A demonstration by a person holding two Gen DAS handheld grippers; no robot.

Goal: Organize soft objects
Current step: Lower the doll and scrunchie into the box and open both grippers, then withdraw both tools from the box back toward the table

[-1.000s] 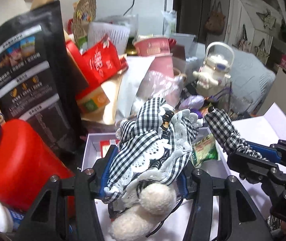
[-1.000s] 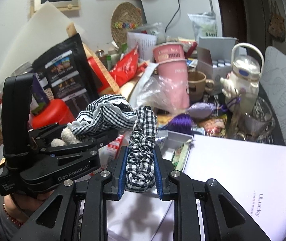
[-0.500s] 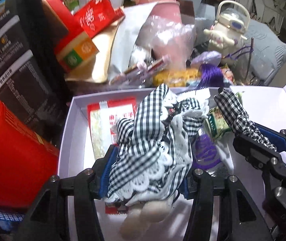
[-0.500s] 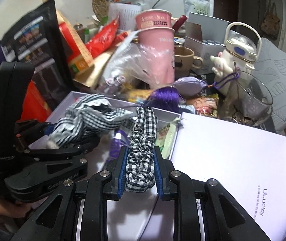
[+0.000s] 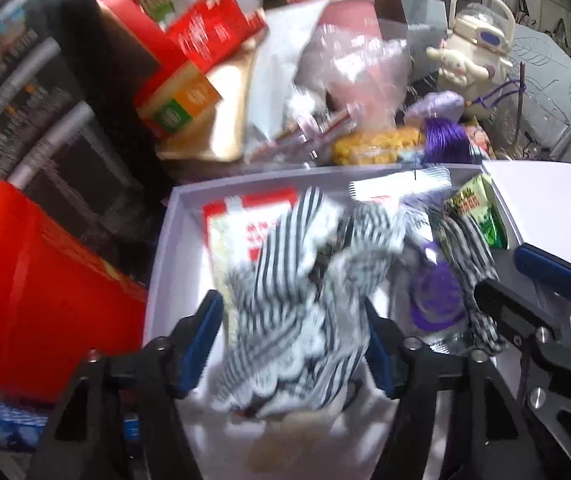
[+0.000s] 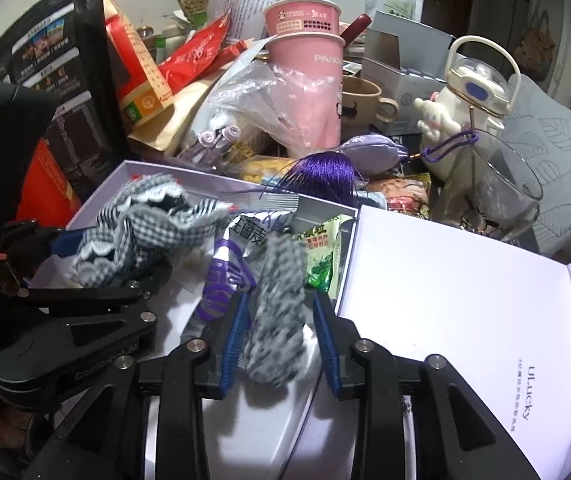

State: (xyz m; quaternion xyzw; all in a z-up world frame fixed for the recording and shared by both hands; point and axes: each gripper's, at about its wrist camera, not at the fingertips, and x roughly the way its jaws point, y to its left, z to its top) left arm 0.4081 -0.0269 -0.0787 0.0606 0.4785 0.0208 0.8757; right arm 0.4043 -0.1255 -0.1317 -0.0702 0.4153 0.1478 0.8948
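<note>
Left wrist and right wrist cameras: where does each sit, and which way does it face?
Left wrist: on the left hand-held gripper, looking down into the open white cardboard box; its open fingers flank a gingham lace-trimmed cloth.
Right wrist: on the right hand-held gripper, facing the same box; a checked scrunchie lies between its open fingers.
Shared: box, cloth, scrunchie, cluttered tabletop.

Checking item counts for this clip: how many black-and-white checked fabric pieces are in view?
2. The lace-trimmed checked cloth sits between the left gripper's jaws; the checked scrunchie between the right gripper's. Both over the white box. Others may be hidden.
</note>
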